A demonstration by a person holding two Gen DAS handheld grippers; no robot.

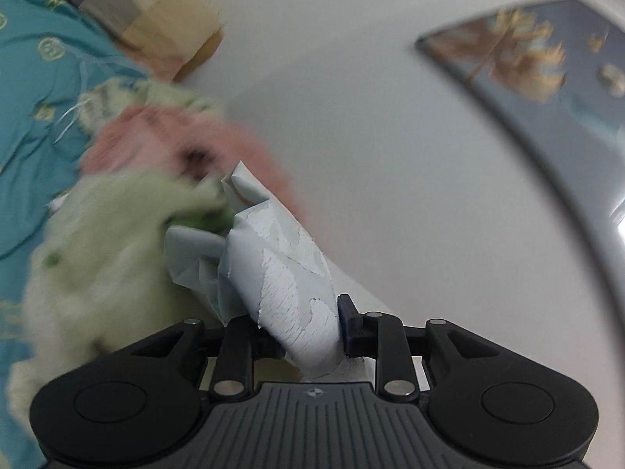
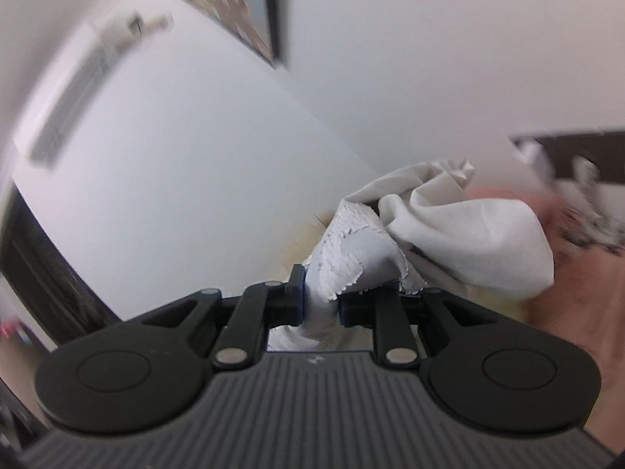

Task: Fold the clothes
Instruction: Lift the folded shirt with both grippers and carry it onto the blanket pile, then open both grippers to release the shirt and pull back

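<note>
Left wrist view: left gripper (image 1: 302, 332) clenched on a bunched pale blue-white cloth (image 1: 281, 269), which rises from the jaws toward 11 o'clock. Cloth surface looks flaked and worn. At 9 o'clock, blurred: a pale green garment (image 1: 105, 250) and a pink garment (image 1: 172, 144) lying on a teal bedspread (image 1: 35, 90). Checked pillow (image 1: 133, 8) at 11 o'clock. Framed picture (image 1: 547, 74) on the white wall at 2 o'clock.

Right wrist view: right gripper (image 2: 318, 305) clamped on the same kind of pale cloth (image 2: 461, 242), which balloons out toward 2 o'clock. Pink fabric (image 2: 574, 297) at 3 o'clock, blurred. Picture frame (image 2: 234, 4) at 12 o'clock; a long white wall unit (image 2: 78, 90) at 10 o'clock.
</note>
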